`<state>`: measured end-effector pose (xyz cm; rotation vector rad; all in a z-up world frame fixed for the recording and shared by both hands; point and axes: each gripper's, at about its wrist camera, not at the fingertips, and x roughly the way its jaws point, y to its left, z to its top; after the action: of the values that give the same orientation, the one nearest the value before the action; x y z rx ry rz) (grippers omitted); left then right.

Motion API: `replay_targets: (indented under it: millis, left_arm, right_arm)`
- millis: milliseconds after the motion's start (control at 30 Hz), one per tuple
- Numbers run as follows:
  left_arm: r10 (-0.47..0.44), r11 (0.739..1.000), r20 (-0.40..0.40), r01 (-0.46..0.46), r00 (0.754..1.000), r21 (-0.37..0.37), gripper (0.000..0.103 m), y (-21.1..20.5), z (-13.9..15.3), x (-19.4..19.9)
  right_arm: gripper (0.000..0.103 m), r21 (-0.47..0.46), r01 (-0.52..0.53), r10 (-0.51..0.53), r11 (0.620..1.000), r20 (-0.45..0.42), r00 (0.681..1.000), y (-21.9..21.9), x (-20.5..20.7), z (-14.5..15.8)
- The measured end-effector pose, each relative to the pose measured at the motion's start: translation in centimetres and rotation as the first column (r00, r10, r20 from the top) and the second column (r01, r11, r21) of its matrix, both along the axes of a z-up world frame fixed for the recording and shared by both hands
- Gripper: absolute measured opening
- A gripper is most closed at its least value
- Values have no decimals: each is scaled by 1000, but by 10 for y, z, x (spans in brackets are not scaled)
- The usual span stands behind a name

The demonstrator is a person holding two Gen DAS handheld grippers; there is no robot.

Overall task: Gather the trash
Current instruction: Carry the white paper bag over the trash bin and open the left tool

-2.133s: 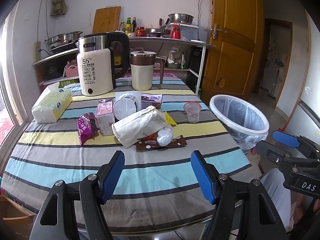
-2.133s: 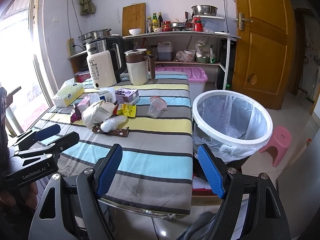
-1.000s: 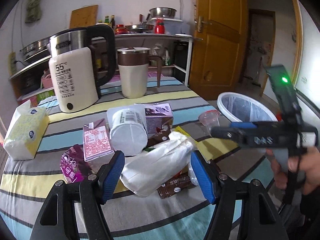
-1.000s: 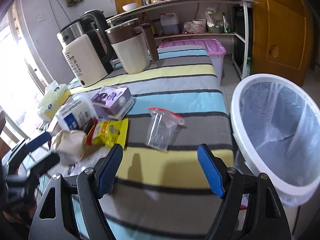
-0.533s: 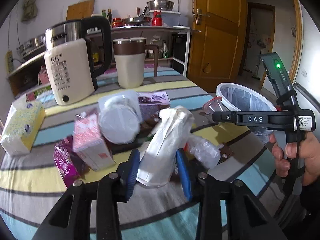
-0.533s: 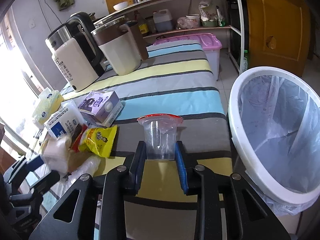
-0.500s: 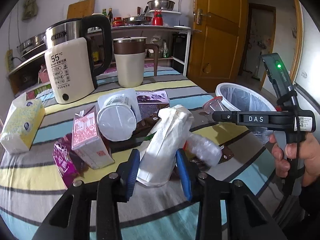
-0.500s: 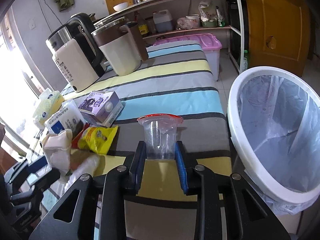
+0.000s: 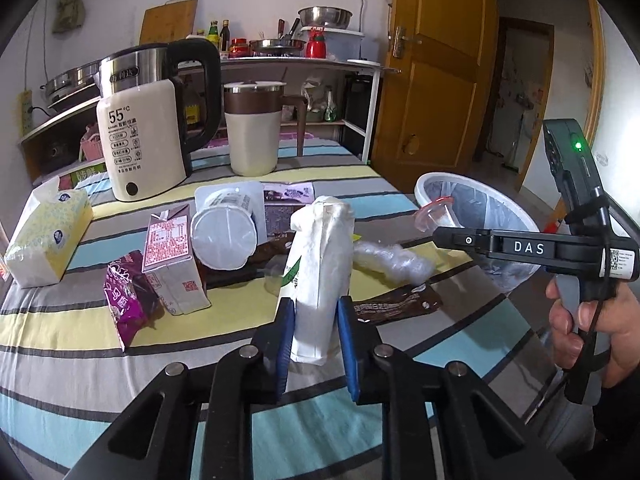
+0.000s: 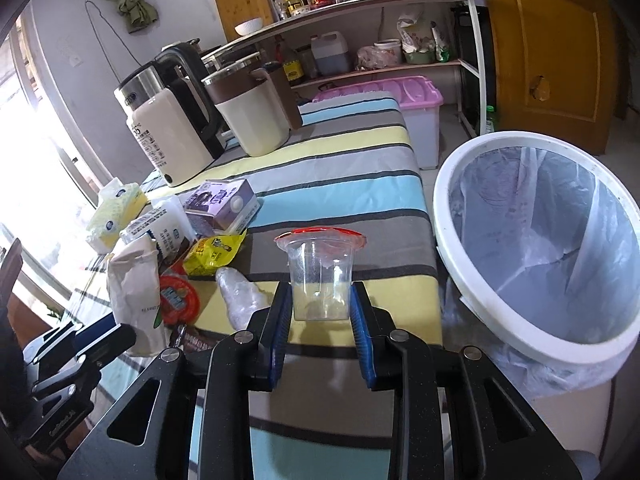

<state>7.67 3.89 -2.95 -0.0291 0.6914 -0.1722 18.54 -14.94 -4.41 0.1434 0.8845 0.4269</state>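
Trash lies heaped on my striped surface (image 9: 224,364): a purple wrapper (image 9: 126,300) and a pink carton (image 9: 172,258) at the left, a white tub (image 9: 224,236) behind them. My left tongs (image 9: 314,334) pinch the white paper bag (image 9: 318,272) upright, pads pressed on both its sides. Right of it lie a crumpled clear wrap (image 9: 390,258) and a brown wrapper (image 9: 396,304). My right tongs (image 10: 321,322) clamp the clear plastic cup (image 10: 320,276) by its base at the near right edge. The lined trash bin (image 10: 452,216) stands just beside, on the right.
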Motion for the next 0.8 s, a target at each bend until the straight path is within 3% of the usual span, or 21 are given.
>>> replay_targets:
  millis: [400,800]
  left_arm:
    - [8,1000,54,-7,999,-16,20,-6,27,-6]
    - [-130,991,73,133,989,-34,20,-75,43,44]
  right_arm:
    - [30,36,27,-28,999,33,999,-23,-13,14]
    - [30,3,159,-159,987,74,985,-84,-14,22]
